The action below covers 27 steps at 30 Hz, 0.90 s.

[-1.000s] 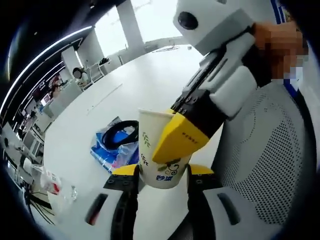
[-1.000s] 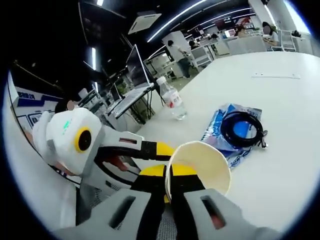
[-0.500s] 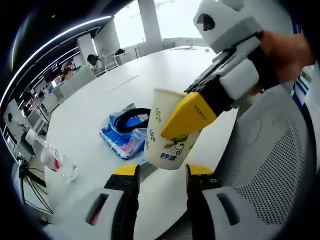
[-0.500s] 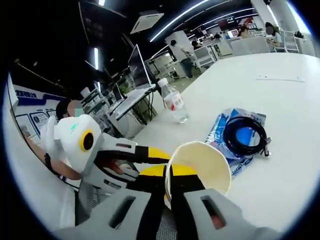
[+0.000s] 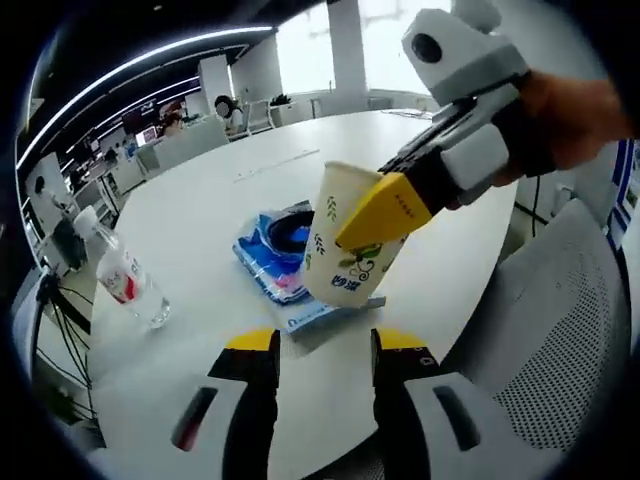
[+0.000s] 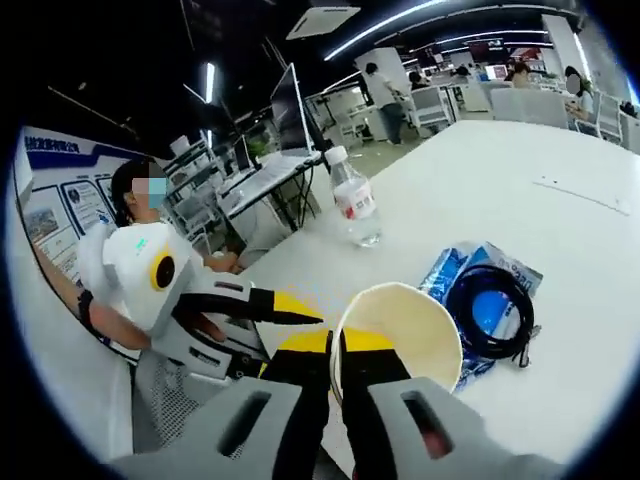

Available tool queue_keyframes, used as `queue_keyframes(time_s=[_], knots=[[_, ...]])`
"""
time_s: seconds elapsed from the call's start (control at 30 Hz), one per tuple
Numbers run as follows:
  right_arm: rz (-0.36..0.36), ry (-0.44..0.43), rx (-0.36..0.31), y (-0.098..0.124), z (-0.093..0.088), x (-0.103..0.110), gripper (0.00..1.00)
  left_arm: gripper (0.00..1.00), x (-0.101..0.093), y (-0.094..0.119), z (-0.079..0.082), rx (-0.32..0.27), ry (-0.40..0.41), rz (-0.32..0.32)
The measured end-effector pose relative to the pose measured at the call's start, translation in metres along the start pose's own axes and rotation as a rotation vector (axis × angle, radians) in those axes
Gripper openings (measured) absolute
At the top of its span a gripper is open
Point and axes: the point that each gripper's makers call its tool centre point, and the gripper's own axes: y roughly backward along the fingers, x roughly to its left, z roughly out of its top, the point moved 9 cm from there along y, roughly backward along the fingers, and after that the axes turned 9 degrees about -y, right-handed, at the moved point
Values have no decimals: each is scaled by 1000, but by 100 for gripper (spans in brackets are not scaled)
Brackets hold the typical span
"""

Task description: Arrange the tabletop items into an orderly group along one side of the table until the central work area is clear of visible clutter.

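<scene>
A white paper cup [image 5: 345,255] with a green leaf print hangs tilted over the white table [image 5: 190,200]. My right gripper [image 5: 378,212] reaches in from the upper right and is shut on the cup's rim, one yellow jaw outside the wall. In the right gripper view that gripper [image 6: 335,345] pinches the near rim of the cup [image 6: 405,325], whose mouth faces me. My left gripper [image 5: 322,345] stands open below the cup with nothing between its jaws, and appears [image 6: 298,322] at the left of the right gripper view, beside the cup. A blue packet [image 5: 275,265] carrying a black cable coil [image 6: 495,305] lies on the table.
A clear water bottle [image 5: 125,285] with a red label stands left of the packet, near the table edge [image 6: 355,205]. A white mesh chair [image 5: 560,330] sits at the right. A laptop on a stand [image 6: 290,110] and people at desks fill the room behind.
The cup, first right at my left jaws' tips, now hangs farther out over the table in the right gripper. Both views have swung, and the bottle has come into the left gripper view.
</scene>
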Motion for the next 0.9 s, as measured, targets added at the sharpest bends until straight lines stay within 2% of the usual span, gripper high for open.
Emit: queue_keyframes(time_s=[0.23,0.5,0.7,0.9], knots=[[-12,103,39,-25,31,-9,0,36,8,2,-2,-13,22,11],[-13,155,52,-56,57,-10,0,36,21,7,-6,-28,59,27],[-22,286,132,-81,71,-10,0,36,32,12,-10,-40,94,50],[-19,362,191,-102,82,-13,0,36,35,15,-14,-49,115,60]])
